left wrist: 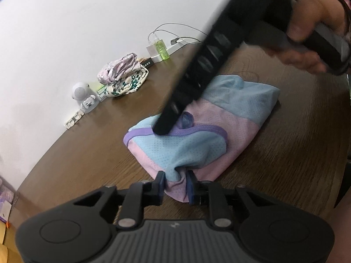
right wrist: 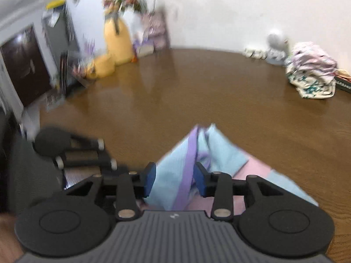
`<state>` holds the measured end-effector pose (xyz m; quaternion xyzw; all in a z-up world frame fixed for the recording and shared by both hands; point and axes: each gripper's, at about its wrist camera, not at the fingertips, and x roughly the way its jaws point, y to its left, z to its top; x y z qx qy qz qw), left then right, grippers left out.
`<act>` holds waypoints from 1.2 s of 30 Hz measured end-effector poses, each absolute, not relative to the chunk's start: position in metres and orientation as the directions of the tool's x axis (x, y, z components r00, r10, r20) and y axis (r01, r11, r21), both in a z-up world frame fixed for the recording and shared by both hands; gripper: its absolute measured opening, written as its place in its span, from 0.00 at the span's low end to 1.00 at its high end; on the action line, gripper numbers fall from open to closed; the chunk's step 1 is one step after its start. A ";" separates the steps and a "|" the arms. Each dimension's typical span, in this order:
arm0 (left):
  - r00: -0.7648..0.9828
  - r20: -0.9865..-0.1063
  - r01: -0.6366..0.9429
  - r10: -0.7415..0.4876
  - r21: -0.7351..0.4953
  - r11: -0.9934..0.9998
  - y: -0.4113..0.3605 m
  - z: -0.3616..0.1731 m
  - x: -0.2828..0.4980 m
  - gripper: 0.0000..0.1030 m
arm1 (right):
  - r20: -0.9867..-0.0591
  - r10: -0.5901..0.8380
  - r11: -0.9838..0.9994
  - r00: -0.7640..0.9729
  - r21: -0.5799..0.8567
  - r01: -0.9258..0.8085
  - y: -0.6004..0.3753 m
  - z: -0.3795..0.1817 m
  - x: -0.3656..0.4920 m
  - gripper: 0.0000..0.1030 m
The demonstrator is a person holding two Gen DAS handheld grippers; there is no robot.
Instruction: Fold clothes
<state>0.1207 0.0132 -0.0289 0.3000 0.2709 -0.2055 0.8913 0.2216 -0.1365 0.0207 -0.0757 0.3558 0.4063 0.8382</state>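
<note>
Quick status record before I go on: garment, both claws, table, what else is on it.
garment: pink and blue mesh top, partly folded, on the table
left claw: shut on the top's near edge
right claw: shut on the purple-trimmed edge
table: brown wood
pile: folded clothes by the wall
other: white astronaut figure, green bottle

garment point(left wrist: 197, 131): pink/light-blue, purple trim | table point(left wrist: 285, 153): brown woodgrain
</note>
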 end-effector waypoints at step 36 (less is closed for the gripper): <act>0.575 -0.643 0.102 -0.505 -0.557 0.824 0.100 -0.034 0.230 0.12 | -0.634 0.607 0.681 0.479 0.105 -0.724 -0.149 -0.015 0.211 0.34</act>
